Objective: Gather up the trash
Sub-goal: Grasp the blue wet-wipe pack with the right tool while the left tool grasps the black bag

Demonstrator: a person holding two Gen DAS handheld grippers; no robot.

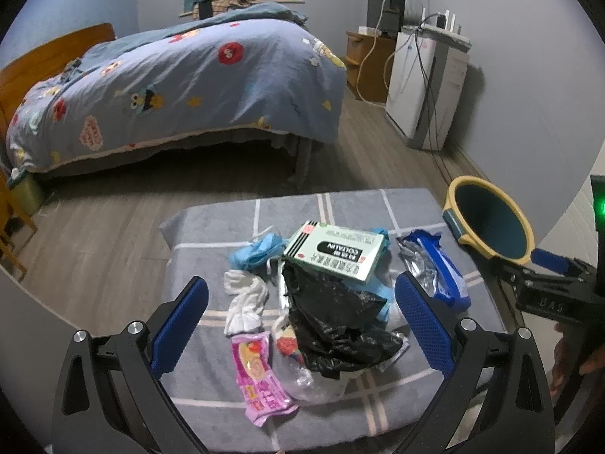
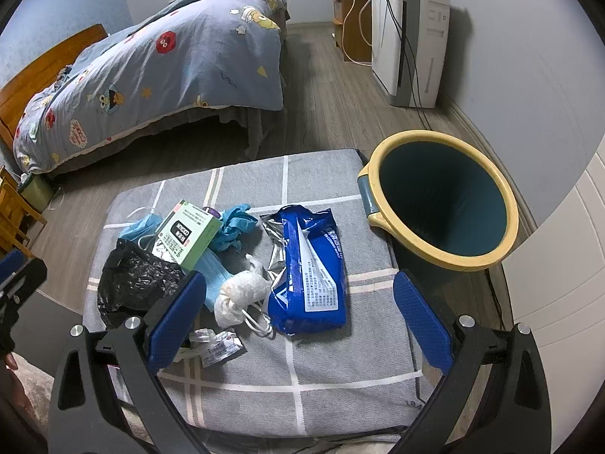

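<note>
Trash lies piled on a grey checked cushion [image 1: 332, 204] [image 2: 321, 355]: a green medicine box [image 1: 334, 251] [image 2: 189, 236], a black plastic bag [image 1: 336, 321] [image 2: 136, 283], a blue foil pack [image 1: 438, 272] [image 2: 314, 265], a white wad [image 1: 245, 302] [image 2: 242, 291], a pink wrapper [image 1: 259, 378] and blue gloves [image 1: 257, 251] [image 2: 236, 223]. A yellow-rimmed bin [image 1: 491, 223] [image 2: 442, 204] stands to the cushion's right. My left gripper [image 1: 300, 297] hangs open above the black bag. My right gripper [image 2: 300, 291] is open over the blue foil pack, holding nothing.
A bed with a blue patterned quilt [image 1: 181, 87] [image 2: 159, 68] fills the far left. A white appliance with cables [image 1: 427, 87] [image 2: 408, 34] and a wooden cabinet [image 1: 368, 68] stand against the right wall. Wooden chair parts [image 2: 15, 208] sit at the left.
</note>
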